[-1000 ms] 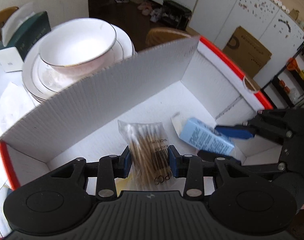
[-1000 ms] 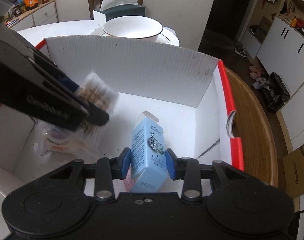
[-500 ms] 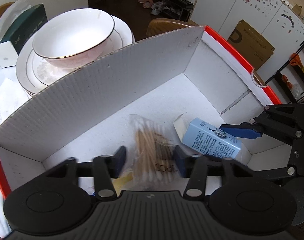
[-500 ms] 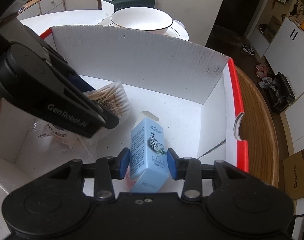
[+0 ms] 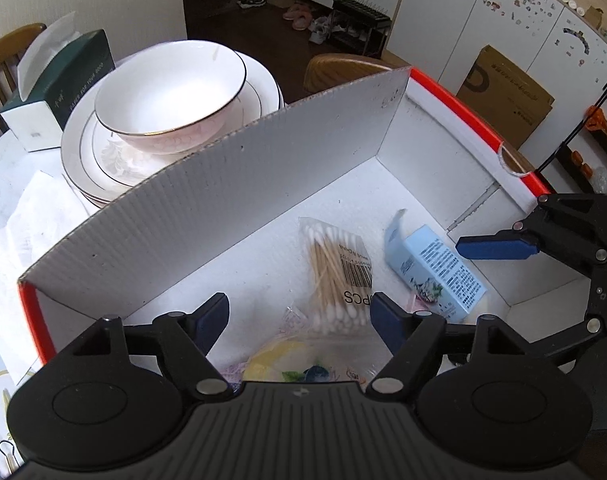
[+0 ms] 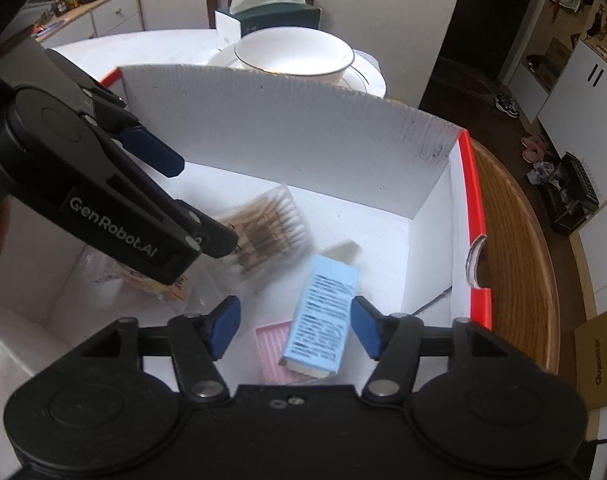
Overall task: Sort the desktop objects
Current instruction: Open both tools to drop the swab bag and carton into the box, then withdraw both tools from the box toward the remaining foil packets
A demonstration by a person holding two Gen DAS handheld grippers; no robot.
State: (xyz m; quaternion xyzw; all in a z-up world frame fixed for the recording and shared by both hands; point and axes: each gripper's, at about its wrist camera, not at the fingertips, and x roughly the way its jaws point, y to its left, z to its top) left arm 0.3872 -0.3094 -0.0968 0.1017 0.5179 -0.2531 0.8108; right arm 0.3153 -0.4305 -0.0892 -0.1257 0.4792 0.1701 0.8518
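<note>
A white cardboard box with red edges (image 5: 239, 184) holds the sorted items. A clear bag of cotton swabs (image 5: 337, 276) lies on its floor; it also shows blurred in the right wrist view (image 6: 269, 224). A light blue carton (image 5: 435, 268) lies beside it, also in the right wrist view (image 6: 323, 316), partly on a pink item (image 6: 273, 346). My left gripper (image 5: 299, 320) is open and empty above the swab bag. My right gripper (image 6: 295, 324) is open and empty, its jaws either side of the carton without touching it.
A white bowl (image 5: 167, 92) on stacked plates and a green tissue box (image 5: 55, 88) stand behind the box's tall back wall. A wrapped packet (image 5: 303, 368) lies in the box near my left gripper. A wooden chair back (image 6: 515, 264) curves along the box's right side.
Both grippers opened and pulled up and back. The left let go of the swab bag and the right let go of the blue carton; both items now lie on the box floor.
</note>
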